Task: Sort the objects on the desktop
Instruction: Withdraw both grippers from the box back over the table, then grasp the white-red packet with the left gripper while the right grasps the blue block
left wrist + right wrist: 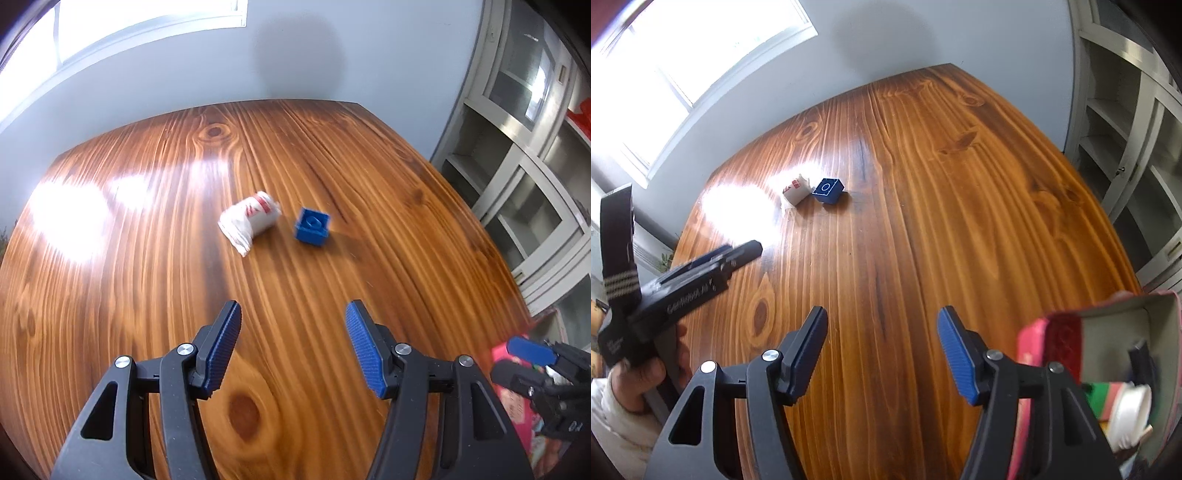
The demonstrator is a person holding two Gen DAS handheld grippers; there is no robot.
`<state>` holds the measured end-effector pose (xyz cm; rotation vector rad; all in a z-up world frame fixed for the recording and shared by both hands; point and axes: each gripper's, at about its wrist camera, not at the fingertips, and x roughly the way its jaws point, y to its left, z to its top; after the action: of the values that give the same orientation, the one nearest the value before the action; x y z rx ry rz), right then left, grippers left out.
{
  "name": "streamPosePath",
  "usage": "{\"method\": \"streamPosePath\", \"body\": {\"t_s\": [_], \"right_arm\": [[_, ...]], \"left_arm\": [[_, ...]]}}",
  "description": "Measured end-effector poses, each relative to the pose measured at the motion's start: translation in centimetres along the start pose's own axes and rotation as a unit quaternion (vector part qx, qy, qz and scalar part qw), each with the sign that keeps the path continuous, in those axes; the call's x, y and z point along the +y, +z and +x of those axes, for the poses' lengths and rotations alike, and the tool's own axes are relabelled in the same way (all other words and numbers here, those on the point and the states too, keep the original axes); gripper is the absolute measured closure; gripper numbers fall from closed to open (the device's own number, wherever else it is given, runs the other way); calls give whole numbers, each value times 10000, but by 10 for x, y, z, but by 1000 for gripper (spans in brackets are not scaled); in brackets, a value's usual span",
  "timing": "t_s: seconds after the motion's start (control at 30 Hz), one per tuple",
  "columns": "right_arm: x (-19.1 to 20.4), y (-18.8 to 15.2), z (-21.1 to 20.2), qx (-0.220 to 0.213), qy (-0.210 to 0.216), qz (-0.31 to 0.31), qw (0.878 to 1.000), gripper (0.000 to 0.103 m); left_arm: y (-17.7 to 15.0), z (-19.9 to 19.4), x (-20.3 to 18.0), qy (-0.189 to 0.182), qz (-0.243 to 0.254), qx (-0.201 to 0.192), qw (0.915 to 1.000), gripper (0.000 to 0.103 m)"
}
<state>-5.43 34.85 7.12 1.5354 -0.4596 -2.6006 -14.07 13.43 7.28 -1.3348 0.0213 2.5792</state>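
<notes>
Left wrist view: my left gripper (293, 314) hangs released over the glossy wood-grain table (369, 166), ribbed blue pads (364, 347) apart with nothing between them. Ahead lie a crumpled white packet (249, 219) with red print I cannot read and, just beside it, a blue plastic block (312, 226) with a round stud. My right gripper (882, 319) is also released and empty, next to a pink cardboard box (1049, 332) at the table's edge.

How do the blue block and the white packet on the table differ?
The blue block is a rigid, square-edged cube with a round mark on top; the white packet is soft, crumpled and red-printed. The blue block sits flat; the white packet lies on its side. Both rest side by side on the wooden table, untouched by either gripper.
</notes>
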Motion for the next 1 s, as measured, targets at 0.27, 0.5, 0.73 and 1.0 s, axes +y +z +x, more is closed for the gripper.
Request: {"method": "streamPosePath", "body": {"t_s": [0.27,0.5,0.73,1.0], "right_arm": [[10,27,37,221,-186,-49,9996,37],[18,52,63,268,-224,-121,9993,37],[25,70,85,290,-226,-188,9991,37],[37,86,107,246,-194,-362,9989,37]], "left_arm": [[41,42,29,-18,106,-108,9999,40],[68,75,39,-199,366,-92,9991,40],[74,104,44,-364,538,76,9979,40],[72,116,50,-544,508,77,9972,40]]}}
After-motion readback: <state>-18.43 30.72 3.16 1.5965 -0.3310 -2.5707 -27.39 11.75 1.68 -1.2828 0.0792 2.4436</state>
